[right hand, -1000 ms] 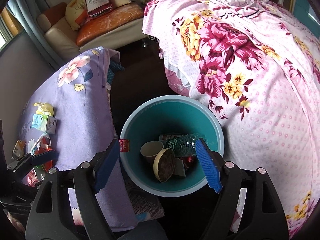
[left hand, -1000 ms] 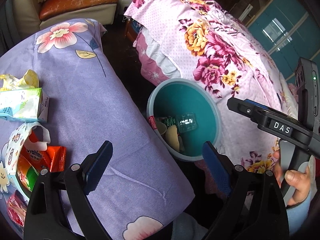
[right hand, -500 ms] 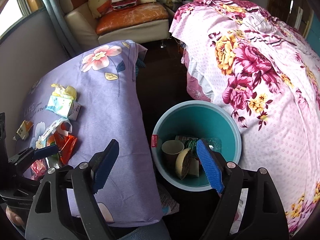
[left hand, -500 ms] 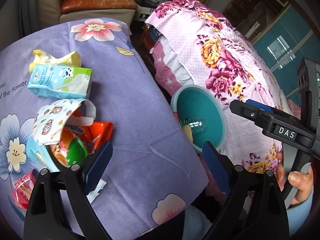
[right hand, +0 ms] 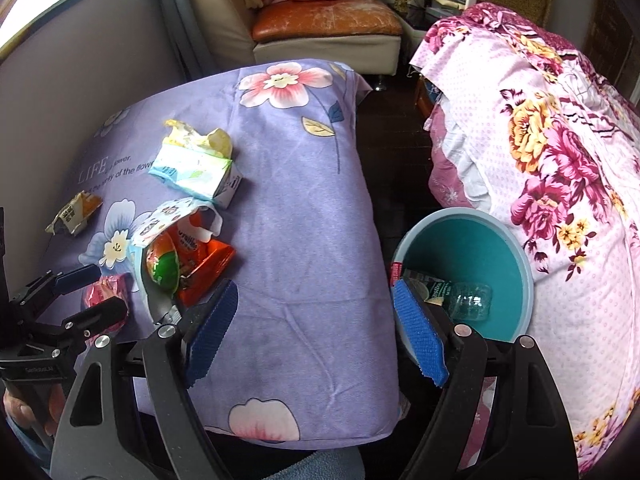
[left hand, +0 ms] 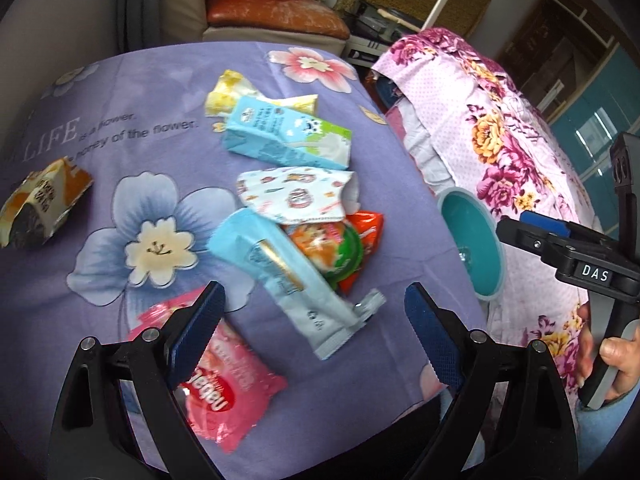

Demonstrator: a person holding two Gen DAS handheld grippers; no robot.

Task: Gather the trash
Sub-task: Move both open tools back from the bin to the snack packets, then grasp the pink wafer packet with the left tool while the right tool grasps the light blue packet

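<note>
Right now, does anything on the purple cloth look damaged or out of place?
Yes. The milk carton lies on its side, with crumpled yellow paper behind it. A torn brown wrapper lies apart at the left. The other wrappers are heaped together, not yet in the teal bin.

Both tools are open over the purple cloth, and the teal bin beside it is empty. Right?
Not quite. The teal bin is not empty: the right wrist view shows a clear plastic bottle lying inside. The left tool and right tool are open over the purple cloth.
</note>
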